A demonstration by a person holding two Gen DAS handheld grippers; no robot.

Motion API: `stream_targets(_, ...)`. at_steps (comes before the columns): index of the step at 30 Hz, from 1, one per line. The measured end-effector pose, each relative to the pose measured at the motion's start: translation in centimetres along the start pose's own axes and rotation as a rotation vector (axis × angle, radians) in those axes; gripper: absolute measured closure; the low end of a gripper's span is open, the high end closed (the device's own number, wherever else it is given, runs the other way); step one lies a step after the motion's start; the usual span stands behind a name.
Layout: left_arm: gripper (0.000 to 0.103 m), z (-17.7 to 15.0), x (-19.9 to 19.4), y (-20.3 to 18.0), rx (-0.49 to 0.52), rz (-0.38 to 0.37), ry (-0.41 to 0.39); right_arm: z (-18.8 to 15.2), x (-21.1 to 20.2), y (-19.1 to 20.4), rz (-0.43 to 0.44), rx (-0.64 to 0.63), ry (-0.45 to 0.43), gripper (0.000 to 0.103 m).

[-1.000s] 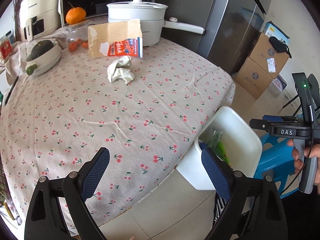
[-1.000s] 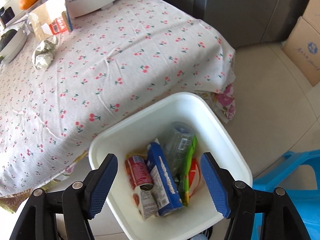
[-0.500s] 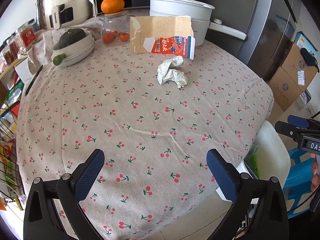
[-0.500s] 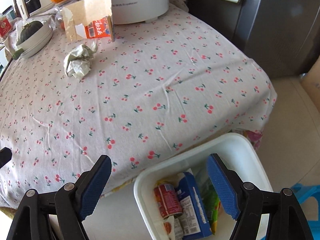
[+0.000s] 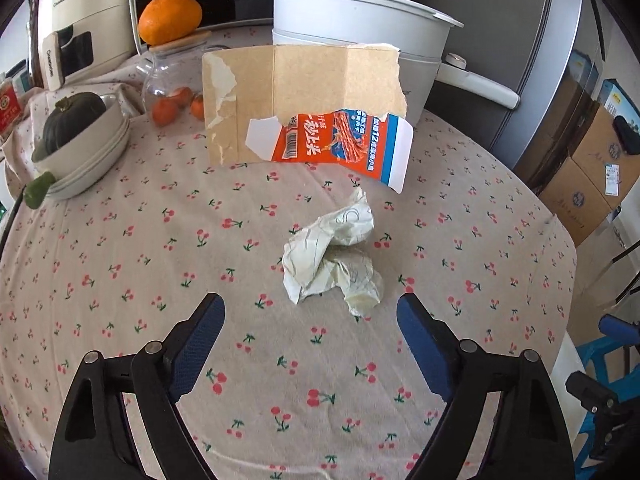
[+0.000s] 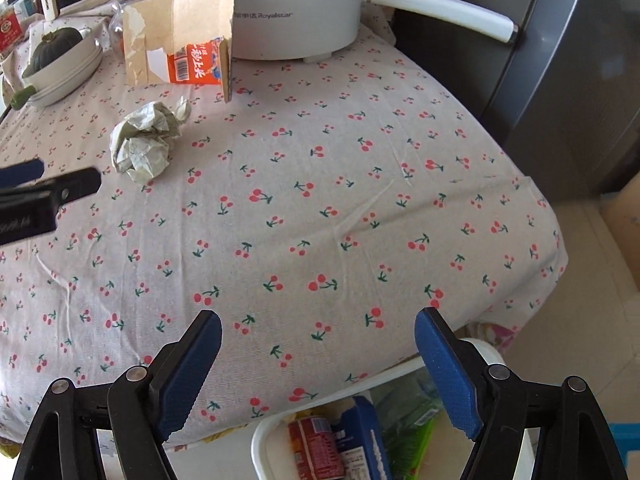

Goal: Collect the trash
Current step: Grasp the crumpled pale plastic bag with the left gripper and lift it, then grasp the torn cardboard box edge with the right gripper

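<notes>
Left wrist view, left to right: left tool [image 5: 310, 316] spread wide, holding nothing, low in frame over the cherry-print surface [image 5: 120, 280]. Crumpled paper wad [image 5: 332, 258] sits frame centre, just ahead of the gap between the fingers, not touching either. Torn cardboard carton [image 5: 304, 108] stands upright above it in the upper middle, near but apart from the wad, white pot [image 5: 360, 28] behind

Right wrist view, left to right: tip of the left tool pokes in at left edge, paper wad [image 6: 146, 142] in upper left, carton [image 6: 180, 52] above it. Right tool [image 6: 318, 344] at the bottom, also wide open and empty, over the surface edge. White trash bin [image 6: 264, 440] at bottom centre, can and packs already inside

Handling guess: wad looks very light, soft, crushable, not slippery or fragile; squeeze across its bulky middle, fingers either side, expect it to compress. Carton looks light, thin, semi-stiff, may tip if nudged; pinch the top edge or a side flap
</notes>
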State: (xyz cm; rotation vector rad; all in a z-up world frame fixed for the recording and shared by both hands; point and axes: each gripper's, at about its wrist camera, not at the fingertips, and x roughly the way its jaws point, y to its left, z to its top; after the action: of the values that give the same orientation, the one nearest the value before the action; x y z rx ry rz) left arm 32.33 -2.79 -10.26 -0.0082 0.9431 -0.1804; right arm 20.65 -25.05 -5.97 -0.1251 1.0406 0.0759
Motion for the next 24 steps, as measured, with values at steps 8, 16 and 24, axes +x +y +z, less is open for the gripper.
stream_targets(8, 0.068, 0.6, 3.7, 1.3, -0.129, -0.126, 0.035, 0.0, 0.6, -1.4, 0.007, 0.027, 0.000, 0.020)
stream_targets(16, 0.071, -3.4, -2.4, 2.5, -0.101, -0.082, 0.037, 0.0, 1.3, 0.0, 0.081, 0.023, -0.009, 0.020)
stream_targets(24, 0.070, -7.1, -8.4, 8.2, -0.186, -0.047, 0.006, 4.1, 3.3, 3.4, 0.171, 0.068, -0.085, 0.020)
